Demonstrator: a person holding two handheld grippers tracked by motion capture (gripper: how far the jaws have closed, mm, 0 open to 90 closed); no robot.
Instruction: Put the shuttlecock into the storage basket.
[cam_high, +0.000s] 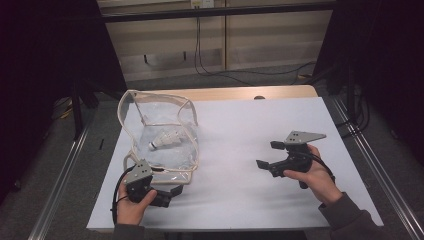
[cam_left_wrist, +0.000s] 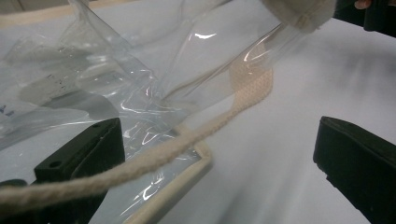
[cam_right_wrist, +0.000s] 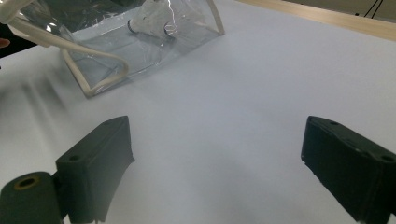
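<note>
Left gripper (cam_high: 172, 191), jaws open, straddles the bag (cam_high: 162, 135) cord (cam_left_wrist: 154, 158) at seven o'clock. Right gripper (cam_high: 267, 155) waits open at four o'clock. Best close squarely on cord, not film.

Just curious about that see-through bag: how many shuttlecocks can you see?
1. The shuttlecock lies inside the clear bag, on the table's left side. Folded plastic might hide others.

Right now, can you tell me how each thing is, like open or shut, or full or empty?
Clear bag: lying on the table, top open, shuttlecock inside.
Shuttlecock: on its side in the bag.
Cord handle: slack, running between the left gripper's jaws.
Left gripper: open, at the bag's corner.
Right gripper: open, holding nothing, over bare table.
</note>
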